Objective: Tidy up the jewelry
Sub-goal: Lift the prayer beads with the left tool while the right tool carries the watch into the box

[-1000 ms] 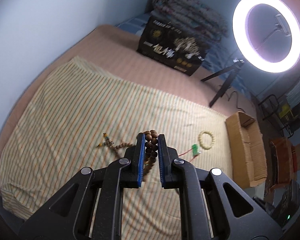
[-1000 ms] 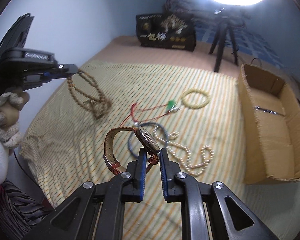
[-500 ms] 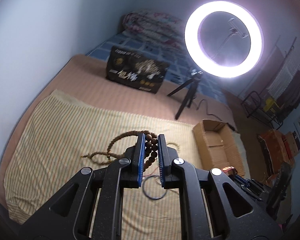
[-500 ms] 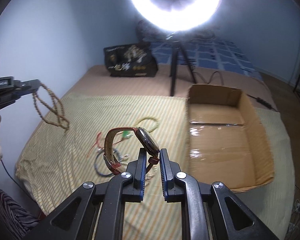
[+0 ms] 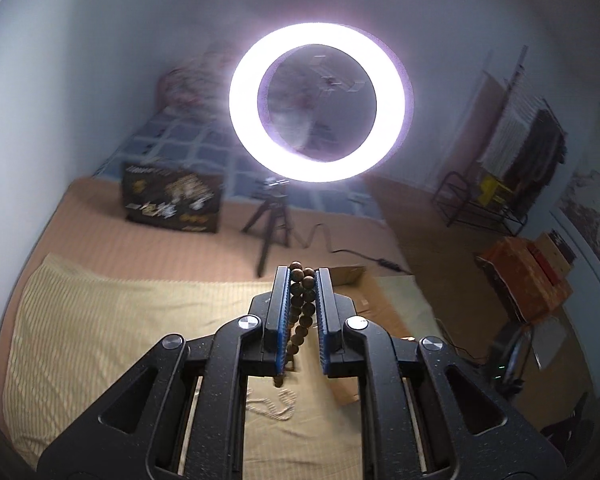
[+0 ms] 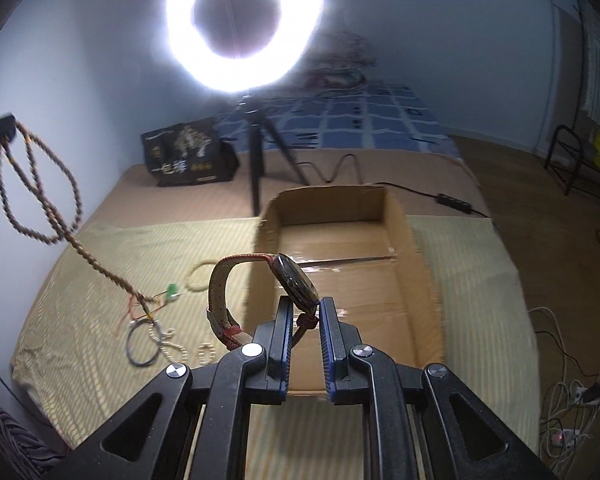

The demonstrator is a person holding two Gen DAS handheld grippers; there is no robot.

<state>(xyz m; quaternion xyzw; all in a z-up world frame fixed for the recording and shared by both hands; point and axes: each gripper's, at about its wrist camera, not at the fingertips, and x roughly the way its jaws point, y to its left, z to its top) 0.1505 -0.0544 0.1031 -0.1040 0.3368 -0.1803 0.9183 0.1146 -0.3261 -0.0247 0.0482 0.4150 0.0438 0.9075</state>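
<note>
My left gripper (image 5: 303,276) is shut on a long brown wooden bead necklace (image 5: 302,304), held high above the bed. In the right wrist view the necklace (image 6: 40,200) hangs in loops from that gripper at the far left, its tail reaching the cloth. My right gripper (image 6: 304,304) is shut on a wristwatch (image 6: 292,280) with a dark face and brown-red strap (image 6: 220,284), held in front of the open cardboard box (image 6: 404,232). On the striped cloth lie a pale bead bracelet (image 6: 198,276), a green pendant on red cord (image 6: 171,290), a dark bangle (image 6: 140,344) and a white pearl strand (image 6: 180,350).
A lit ring light on a tripod (image 6: 256,160) stands behind the box. A black printed bag (image 6: 188,152) sits at the back of the bed. A power cable (image 6: 440,198) runs past the box. The pearl strand also shows in the left wrist view (image 5: 272,404).
My left gripper has risen and swung right, lifting the bead necklace off the cloth. My right gripper has carried the watch right, up to the box's near side.
</note>
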